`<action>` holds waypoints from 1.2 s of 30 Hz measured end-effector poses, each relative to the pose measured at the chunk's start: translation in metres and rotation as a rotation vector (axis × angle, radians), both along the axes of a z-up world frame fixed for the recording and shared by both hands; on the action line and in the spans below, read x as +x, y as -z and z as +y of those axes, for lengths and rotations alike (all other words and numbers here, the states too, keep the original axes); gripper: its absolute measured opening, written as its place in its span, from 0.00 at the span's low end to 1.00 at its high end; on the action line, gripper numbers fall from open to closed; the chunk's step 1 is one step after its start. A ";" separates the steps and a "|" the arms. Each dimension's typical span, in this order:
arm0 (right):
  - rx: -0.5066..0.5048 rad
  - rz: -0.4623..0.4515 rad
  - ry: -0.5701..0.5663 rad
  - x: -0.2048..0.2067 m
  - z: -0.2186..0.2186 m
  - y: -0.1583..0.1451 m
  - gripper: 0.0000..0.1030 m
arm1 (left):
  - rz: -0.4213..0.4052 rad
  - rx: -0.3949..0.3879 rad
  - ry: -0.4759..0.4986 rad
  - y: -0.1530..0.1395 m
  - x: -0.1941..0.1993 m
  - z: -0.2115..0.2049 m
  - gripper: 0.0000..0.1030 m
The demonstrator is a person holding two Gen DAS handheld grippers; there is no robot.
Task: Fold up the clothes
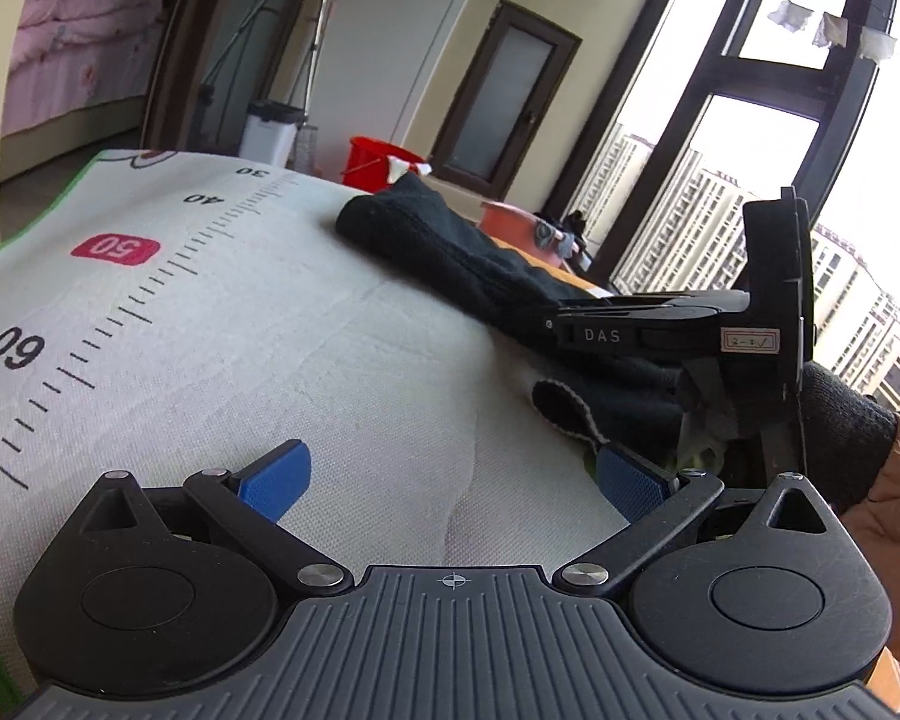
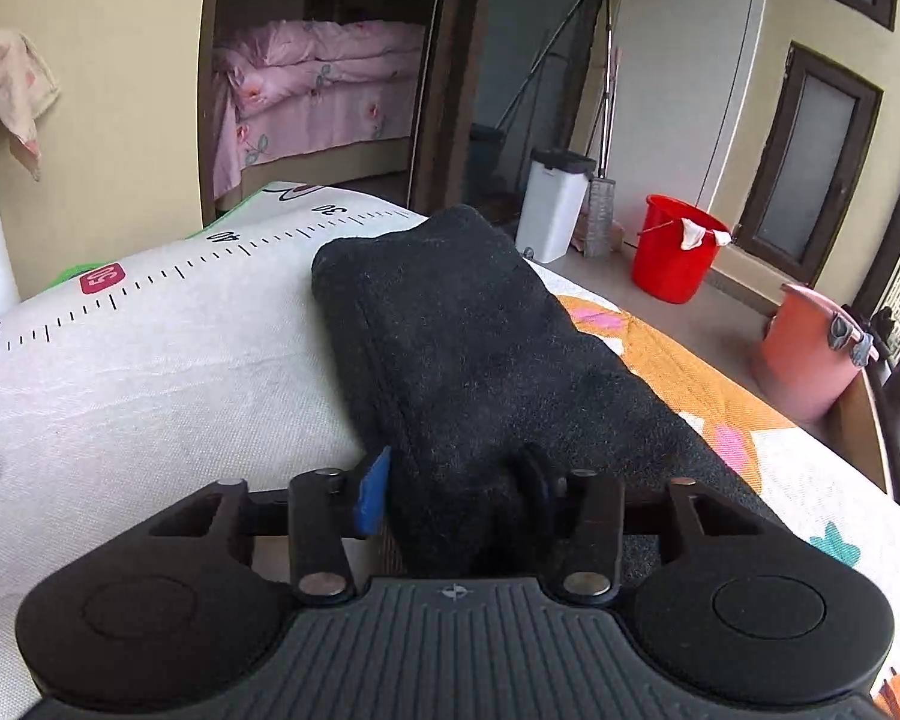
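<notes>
"das" lettering (image 1: 602, 335) on right tongs (image 2: 456, 489) (clamped on black garment (image 2: 474, 348)), left tongs (image 1: 450, 489) apart

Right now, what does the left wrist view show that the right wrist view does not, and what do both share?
Left wrist only: the left hand-held gripper, jaws open over bare mat, plus the gloved hand and the hanging cloths.

Right wrist only: the right hand-held gripper shut on the near end of the dark garment, and a towel on the wall.

Both: the garment, ruler mat, red bucket, pink bedding.
</notes>
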State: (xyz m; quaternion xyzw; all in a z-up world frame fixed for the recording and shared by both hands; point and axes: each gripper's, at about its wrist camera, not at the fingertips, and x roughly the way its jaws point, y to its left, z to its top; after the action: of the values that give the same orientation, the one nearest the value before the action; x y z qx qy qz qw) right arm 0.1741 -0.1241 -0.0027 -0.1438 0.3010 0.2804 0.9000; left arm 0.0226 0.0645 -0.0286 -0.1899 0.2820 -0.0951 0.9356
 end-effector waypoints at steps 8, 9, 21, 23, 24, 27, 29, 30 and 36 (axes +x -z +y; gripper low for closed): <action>0.122 0.190 -0.055 -0.082 -0.047 -0.012 0.23 | -0.019 -0.025 -0.073 -0.005 -0.004 0.010 1.00; 0.119 0.198 -0.070 -0.097 -0.051 -0.015 0.24 | -0.038 -0.010 -0.070 -0.009 -0.005 0.011 1.00; 0.275 -0.008 0.214 -0.156 -0.177 -0.078 0.57 | -0.018 0.310 0.165 -0.043 0.065 -0.023 1.00; 0.288 0.009 0.289 -0.150 -0.195 -0.070 0.57 | 0.012 0.316 0.193 -0.038 0.082 -0.032 1.00; 0.304 0.030 0.336 -0.145 -0.207 -0.062 0.57 | 0.028 0.314 0.207 -0.034 0.090 -0.037 1.00; 0.376 0.109 0.425 -0.132 -0.229 -0.043 0.61 | 0.076 0.321 0.225 -0.023 0.112 -0.047 1.00; 0.432 0.178 0.456 -0.123 -0.239 -0.028 0.67 | 0.088 0.342 0.228 -0.017 0.120 -0.052 0.97; 0.458 0.212 0.454 -0.119 -0.240 -0.022 0.67 | 0.088 0.353 0.233 -0.014 0.121 -0.054 0.86; 0.376 0.188 0.342 -0.104 -0.187 -0.018 0.28 | 0.051 0.279 0.292 -0.023 0.123 -0.049 0.40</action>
State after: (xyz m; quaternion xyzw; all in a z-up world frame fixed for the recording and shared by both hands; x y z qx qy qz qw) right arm 0.0706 -0.3116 0.0149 0.1052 0.3457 0.1874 0.9134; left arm 0.1453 0.0150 -0.0052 -0.0178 0.3406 -0.1848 0.9217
